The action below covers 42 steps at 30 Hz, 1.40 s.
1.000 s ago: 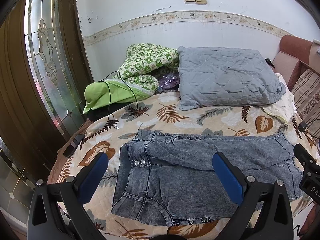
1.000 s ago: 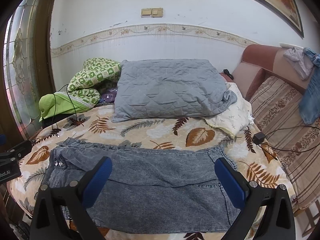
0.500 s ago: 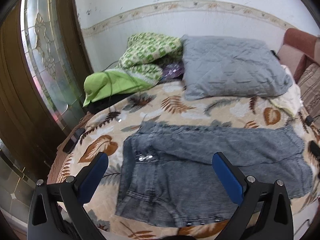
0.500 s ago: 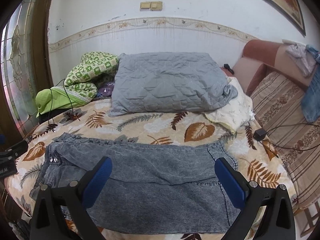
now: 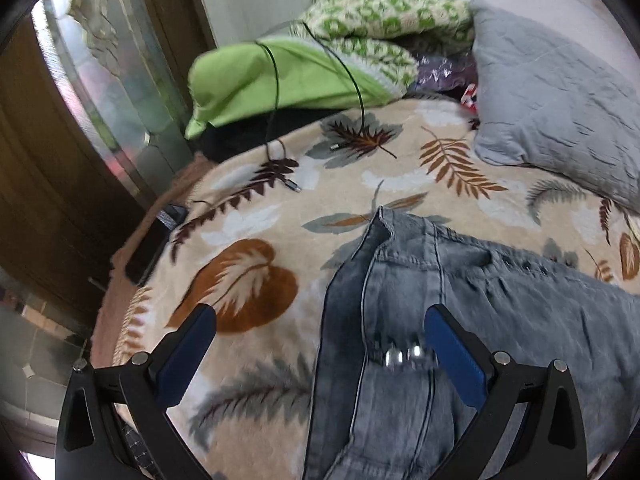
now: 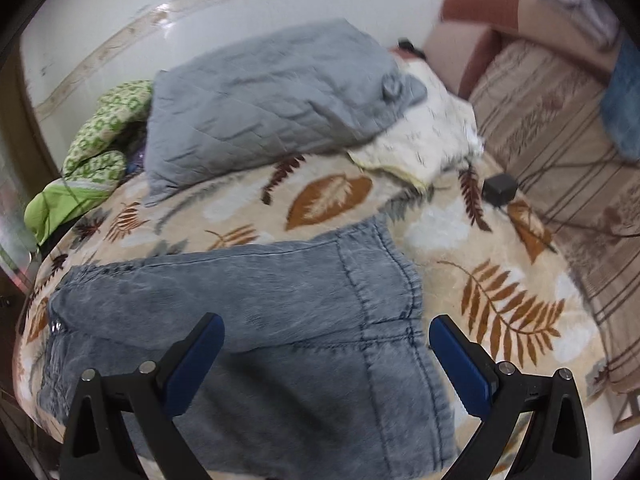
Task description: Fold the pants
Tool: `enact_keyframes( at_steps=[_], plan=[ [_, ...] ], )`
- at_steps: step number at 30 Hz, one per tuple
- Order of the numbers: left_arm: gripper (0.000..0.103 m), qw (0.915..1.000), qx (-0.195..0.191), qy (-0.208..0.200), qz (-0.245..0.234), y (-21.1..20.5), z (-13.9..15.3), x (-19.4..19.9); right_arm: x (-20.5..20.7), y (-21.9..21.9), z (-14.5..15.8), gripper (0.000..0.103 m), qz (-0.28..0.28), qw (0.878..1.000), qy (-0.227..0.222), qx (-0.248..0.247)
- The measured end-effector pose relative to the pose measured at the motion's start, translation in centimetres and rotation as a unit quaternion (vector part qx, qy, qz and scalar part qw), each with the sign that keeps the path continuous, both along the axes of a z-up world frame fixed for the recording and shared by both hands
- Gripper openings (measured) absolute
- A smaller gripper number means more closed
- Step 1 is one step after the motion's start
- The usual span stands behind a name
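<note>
Grey-blue denim pants [image 5: 460,304] lie flat on a leaf-patterned bed blanket [image 5: 260,216], folded lengthwise, waist end to the left with metal snaps [image 5: 402,356]. My left gripper [image 5: 320,344] is open and empty, hovering just over the waist edge. In the right wrist view the pants [image 6: 248,312] stretch from left to the hem end. My right gripper [image 6: 326,354] is open and empty, just above the hem end of the legs.
A grey quilted pillow [image 6: 264,96] and green bedding [image 5: 288,76] lie at the back with a black cable [image 5: 276,92]. A cream cloth [image 6: 428,136] and black charger [image 6: 500,188] sit right. A striped sofa [image 6: 560,120] stands to the right, a glass door [image 5: 100,80] to the left.
Both grippers have dropped and moved forward toward the pants: the left over the waist end, the right over the hem end. Both stay open. The pants have not moved.
</note>
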<state>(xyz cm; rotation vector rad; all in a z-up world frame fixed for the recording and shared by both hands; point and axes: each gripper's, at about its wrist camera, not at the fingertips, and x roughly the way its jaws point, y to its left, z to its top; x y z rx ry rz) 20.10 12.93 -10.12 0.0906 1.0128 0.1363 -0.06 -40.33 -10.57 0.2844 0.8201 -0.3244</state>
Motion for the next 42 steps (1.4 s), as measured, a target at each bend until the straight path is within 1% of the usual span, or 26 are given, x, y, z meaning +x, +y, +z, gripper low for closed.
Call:
enact_keyframes(
  at_steps=[1,3,6,8,10,12,13,14,15,16,17,18,19,20,21,22,23,24,25,27,29,31,34,37,40,42],
  plan=[
    [0.103,0.9998,-0.016,0.008,0.0,-0.3,-0.8,1.2,0.8,-1.3,-0.5,0.103,0.001,1.0,0.007,0.004],
    [0.103,0.9992,-0.036,0.014,-0.006,-0.6,-1.3,3.2,1.8,-2.8,-1.2,0.103,0.001,1.0,0.015,0.009],
    [0.103,0.9989,-0.042,0.019,-0.012,-1.6,-1.9,5.9,3.7,-5.9,-2.1,0.103,-0.002,0.999,0.023,0.038],
    [0.103,0.9978,-0.058,0.025,-0.02,-2.4,-2.5,7.6,5.1,-8.2,-2.5,0.103,-0.007,0.998,0.023,0.064],
    [0.098,0.9968,-0.067,0.037,-0.023,-3.4,-3.3,9.2,6.3,-9.8,-3.0,0.103,-0.02,0.996,0.024,0.079],
    [0.089,0.9954,-0.07,0.055,-0.034,-4.5,-4.2,10.5,7.8,-11.2,-3.7,0.103,-0.026,0.994,0.028,0.098],
    [0.088,0.9945,-0.072,0.065,-0.039,-5.0,-4.8,11.1,8.8,-11.9,-4.2,0.103,-0.026,0.993,0.029,0.114],
    [0.083,0.9939,-0.074,0.071,-0.042,-5.3,-5.2,11.4,9.6,-12.4,-4.7,0.103,-0.029,0.992,0.033,0.121],
    [0.074,0.9929,-0.075,0.08,-0.045,-5.8,-5.8,12.0,10.2,-12.8,-5.1,0.103,-0.032,0.991,0.036,0.123],
    [0.069,0.9919,-0.078,0.087,-0.049,-6.2,-6.2,12.4,11.1,-13.3,-5.7,0.102,-0.036,0.991,0.04,0.125],
    [0.058,0.9902,-0.085,0.096,-0.054,-6.5,-6.6,12.7,11.7,-13.5,-6.1,0.101,-0.038,0.99,0.044,0.127],
    [0.05,0.9891,-0.088,0.103,-0.057,-6.6,-6.9,13.1,12.7,-13.8,-6.9,0.098,-0.038,0.989,0.051,0.131],
    [0.047,0.9883,-0.092,0.107,-0.059,-6.8,-7.3,13.3,13.3,-14.0,-7.5,0.092,-0.038,0.988,0.057,0.135],
    [0.04,0.9873,-0.096,0.111,-0.063,-7.1,-7.7,13.5,14.1,-14.1,-8.3,0.089,-0.037,0.987,0.068,0.143],
    [0.031,0.9857,-0.1,0.117,-0.067,-7.3,-8.1,13.7,14.8,-14.2,-9.0,0.083,-0.035,0.985,0.079,0.152],
    [0.027,0.9843,-0.106,0.123,-0.069,-7.3,-8.5,13.8,15.4,-14.2,-9.7,0.079,-0.032,0.983,0.087,0.158],
    [0.02,0.983,-0.113,0.128,-0.068,-7.4,-8.9,13.8,15.7,-14.1,-10.1,0.077,-0.03,0.982,0.092,0.159],
    [0.014,0.9825,-0.116,0.129,-0.068,-7.3,-9.1,13.8,16.2,-13.9,-10.6,0.07,-0.027,0.982,0.099,0.157],
    [0.01,0.9823,-0.12,0.127,-0.068,-7.2,-9.3,13.8,16.4,-13.7,-10.9,0.057,-0.025,0.982,0.102,0.156],
    [0.007,0.9829,-0.123,0.118,-0.069,-7.2,-9.2,13.6,16.4,-13.3,-10.9,0.039,-0.024,0.984,0.098,0.15],
    [0.001,0.9842,-0.125,0.102,-0.073,-7.1,-8.5,13.4,16.1,-13.0,-10.3,0.033,-0.02,0.986,0.09,0.136],
    [0.0,0.984,-0.135,0.085,-0.079,-6.9,-7.5,13.0,15.6,-12.8,-9.1,0.024,-0.019,0.988,0.075,0.134],
    [0.0,0.984,-0.14,0.056,-0.095,-7.0,-5.1,12.5,14.9,-12.8,-6.5,0.022,-0.021,0.99,0.039,0.134],
    [0.0,0.9834,-0.152,0.018,-0.097,-6.2,-1.5,11.7,14.4,-12.3,-3.3,0.021,-0.019,0.992,0.004,0.125],
    [0.0,0.9802,-0.17,-0.03,-0.096,-4.9,2.4,10.8,13.8,-11.3,0.5,0.021,-0.015,0.994,-0.034,0.107],
    [0.0,0.9771,-0.18,-0.056,-0.099,-3.9,4.5,9.6,13.5,-10.7,2.3,0.021,-0.012,0.993,-0.054,0.103]
  ],
)
